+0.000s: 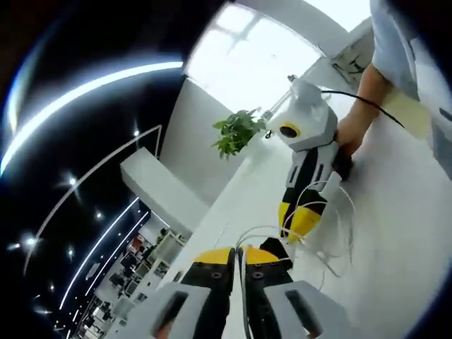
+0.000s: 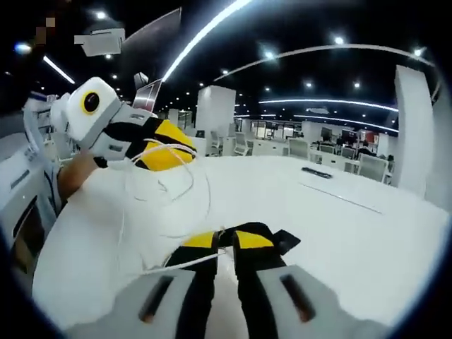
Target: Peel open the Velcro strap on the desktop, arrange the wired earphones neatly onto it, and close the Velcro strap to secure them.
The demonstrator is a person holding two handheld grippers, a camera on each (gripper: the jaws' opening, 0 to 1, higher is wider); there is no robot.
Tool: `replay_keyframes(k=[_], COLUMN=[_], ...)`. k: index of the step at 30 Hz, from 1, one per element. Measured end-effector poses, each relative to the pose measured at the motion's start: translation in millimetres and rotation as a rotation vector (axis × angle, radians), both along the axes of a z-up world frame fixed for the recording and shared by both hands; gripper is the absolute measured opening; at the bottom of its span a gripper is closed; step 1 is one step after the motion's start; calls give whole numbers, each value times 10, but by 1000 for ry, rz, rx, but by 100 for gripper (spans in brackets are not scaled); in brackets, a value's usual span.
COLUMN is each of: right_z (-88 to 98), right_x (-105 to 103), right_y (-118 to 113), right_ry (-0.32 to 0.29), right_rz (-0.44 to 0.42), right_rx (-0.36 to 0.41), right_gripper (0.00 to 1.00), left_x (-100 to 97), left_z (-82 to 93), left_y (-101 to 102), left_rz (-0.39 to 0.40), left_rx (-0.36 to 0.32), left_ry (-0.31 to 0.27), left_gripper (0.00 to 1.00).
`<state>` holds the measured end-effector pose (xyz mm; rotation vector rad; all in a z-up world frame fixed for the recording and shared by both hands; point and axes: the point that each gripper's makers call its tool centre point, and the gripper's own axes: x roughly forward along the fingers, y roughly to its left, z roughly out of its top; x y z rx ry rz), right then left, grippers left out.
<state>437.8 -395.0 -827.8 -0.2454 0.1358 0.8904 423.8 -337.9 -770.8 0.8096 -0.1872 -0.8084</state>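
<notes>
The white earphone wire hangs in loose loops between my two grippers above the white desk. In the left gripper view my left gripper has its yellow-tipped jaws pressed together with a strand of wire running out between them. A black Velcro strap shows just beside its right jaw. My right gripper comes in from the right, held by a hand, with wire looped around its tips. In the right gripper view my right gripper is shut on the wire, the black strap lies by its right jaw, and the left gripper is at upper left.
A green potted plant stands at the far end of the desk. A person's hand and sleeve are at the right. Dark flat items lie far out on the long white table. Office desks and chairs fill the background.
</notes>
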Motion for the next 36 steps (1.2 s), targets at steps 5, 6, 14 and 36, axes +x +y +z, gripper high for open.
replay_keyframes(k=[5, 6, 14, 36], right_z=[-50, -56, -9, 351], right_x=[-52, -70, -155, -418], right_y=[-187, -215, -449, -154], right_ry=[-61, -64, 9, 83], right_rz=[-12, -14, -19, 116], right_rx=[-118, -126, -90, 108], right_gripper=[13, 13, 14, 14], left_x=[3, 0, 4, 75], left_z=[-19, -16, 40, -159], left_y=[-51, -63, -160, -83], left_rz=[1, 1, -4, 41], left_rx=[19, 21, 42, 124], left_ry=[-7, -7, -29, 0], left_gripper=[7, 7, 7, 7])
